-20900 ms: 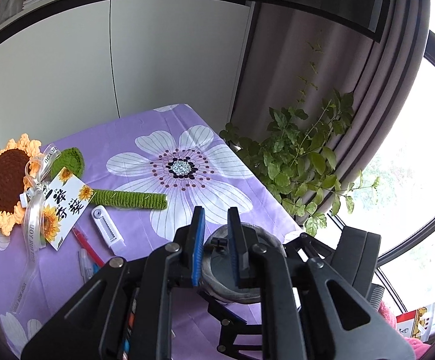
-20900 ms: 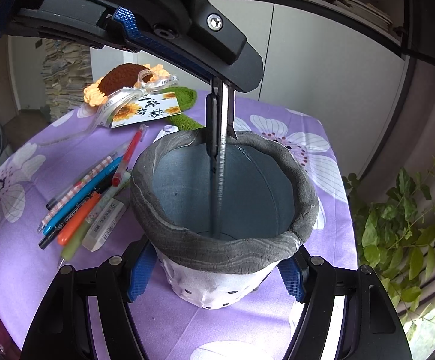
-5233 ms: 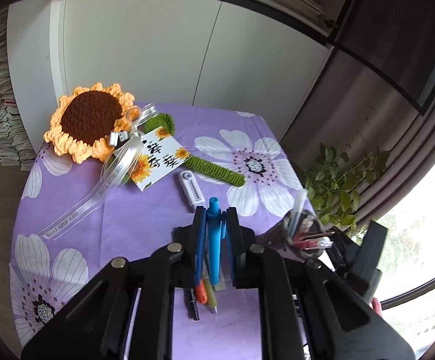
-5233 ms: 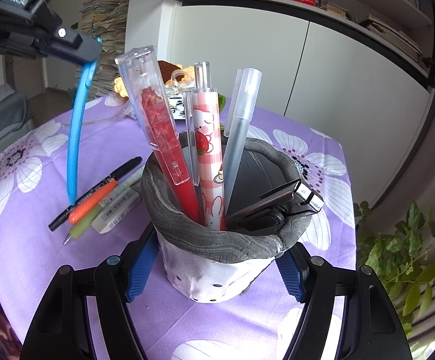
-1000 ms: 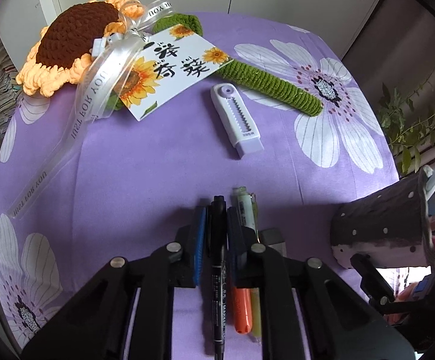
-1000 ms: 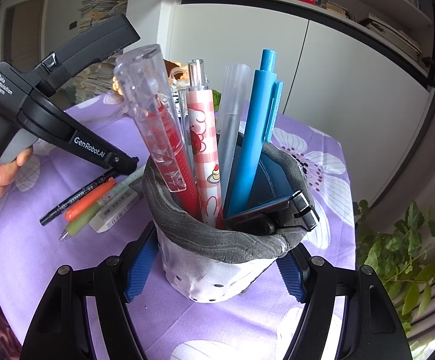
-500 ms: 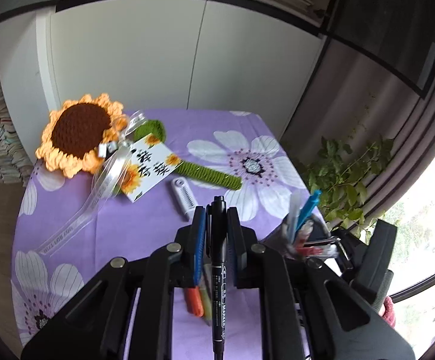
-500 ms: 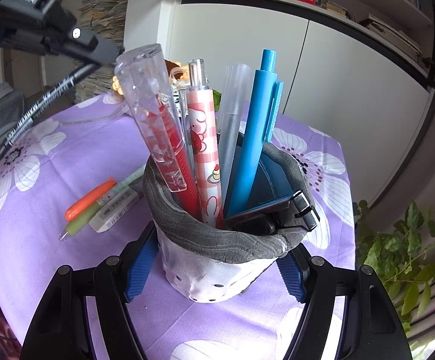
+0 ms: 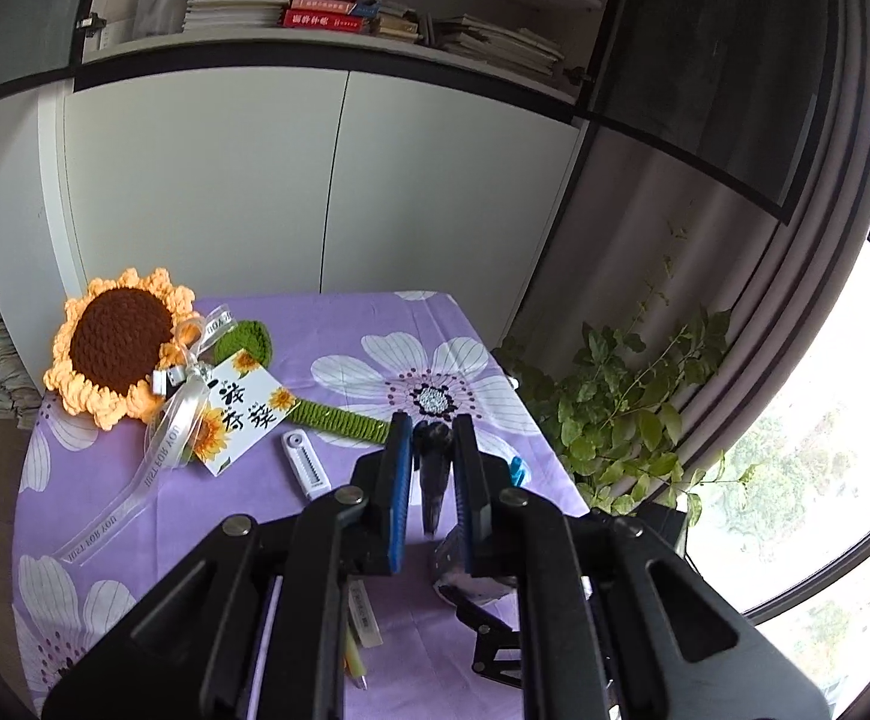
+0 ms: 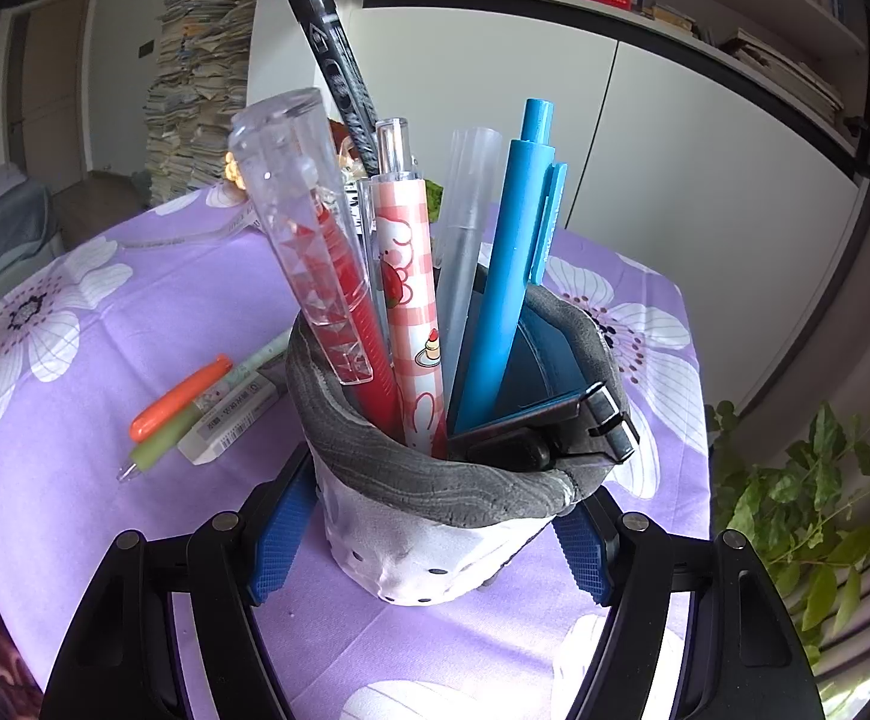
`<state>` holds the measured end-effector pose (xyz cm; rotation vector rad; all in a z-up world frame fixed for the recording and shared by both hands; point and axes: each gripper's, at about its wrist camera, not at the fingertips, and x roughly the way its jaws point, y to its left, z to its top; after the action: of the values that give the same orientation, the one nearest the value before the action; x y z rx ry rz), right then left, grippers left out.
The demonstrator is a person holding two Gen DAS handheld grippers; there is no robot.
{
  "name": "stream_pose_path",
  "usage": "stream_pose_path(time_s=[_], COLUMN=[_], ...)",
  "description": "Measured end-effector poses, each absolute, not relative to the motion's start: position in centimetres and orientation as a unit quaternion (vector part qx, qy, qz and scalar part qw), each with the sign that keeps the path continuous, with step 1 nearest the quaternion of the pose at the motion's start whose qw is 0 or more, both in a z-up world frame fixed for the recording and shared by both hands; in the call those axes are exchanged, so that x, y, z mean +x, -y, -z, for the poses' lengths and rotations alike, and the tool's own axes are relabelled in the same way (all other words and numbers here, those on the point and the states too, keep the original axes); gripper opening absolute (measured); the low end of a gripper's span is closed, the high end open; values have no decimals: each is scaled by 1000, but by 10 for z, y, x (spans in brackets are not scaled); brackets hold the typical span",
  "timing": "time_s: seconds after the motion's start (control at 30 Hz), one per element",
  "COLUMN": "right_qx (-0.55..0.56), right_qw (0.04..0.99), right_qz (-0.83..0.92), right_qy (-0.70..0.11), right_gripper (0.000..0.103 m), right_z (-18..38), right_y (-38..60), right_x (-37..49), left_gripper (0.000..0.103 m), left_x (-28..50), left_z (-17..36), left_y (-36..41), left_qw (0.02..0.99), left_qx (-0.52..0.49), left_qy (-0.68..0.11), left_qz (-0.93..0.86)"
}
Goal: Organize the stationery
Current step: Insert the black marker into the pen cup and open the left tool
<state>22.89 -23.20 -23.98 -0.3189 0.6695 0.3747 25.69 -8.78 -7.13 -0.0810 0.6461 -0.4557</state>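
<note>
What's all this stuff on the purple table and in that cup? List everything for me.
pen cup: one, grey rim, white dotted body, between the right claw's fingers
pens in cup: red, pink checked, frosted clear, blue
binder clip: one, black, on cup rim
black marker: one, above the cup, held by left claw
orange pen, green pen, eraser: one each, on cloth left of cup
correction tape: one, white, mid-table
crochet sunflower: one, far left
gift card: one, white
plant: right of table
left claw: shut on marker
right claw: gripping cup

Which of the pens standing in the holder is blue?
The blue pen with a clip, rightmost in the pen holder. The others there are red, pink-checked, or clear and frosted.
</note>
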Motion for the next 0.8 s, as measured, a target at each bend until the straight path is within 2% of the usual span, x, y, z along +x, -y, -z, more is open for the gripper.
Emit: stream_pose_path(time_s=[0.23,0.43,0.8], right_qx=[-155,-156,-156], right_qw=[915,915,915], right_qz=[-182,-181,-181], right_qy=[-325,-325,-325], right_gripper=[73,73,73], right_z=[240,240,240], right_y=[232,232,231], right_x=[229,229,229], left_gripper=[8,8,8], left_x=[235,232,264], left_z=[36,31,92], left_y=[107,130,158], left_qw=[929,931,908], left_qx=[-24,2,40], left_qy=[-262,-238,-323], left_qz=[262,278,266])
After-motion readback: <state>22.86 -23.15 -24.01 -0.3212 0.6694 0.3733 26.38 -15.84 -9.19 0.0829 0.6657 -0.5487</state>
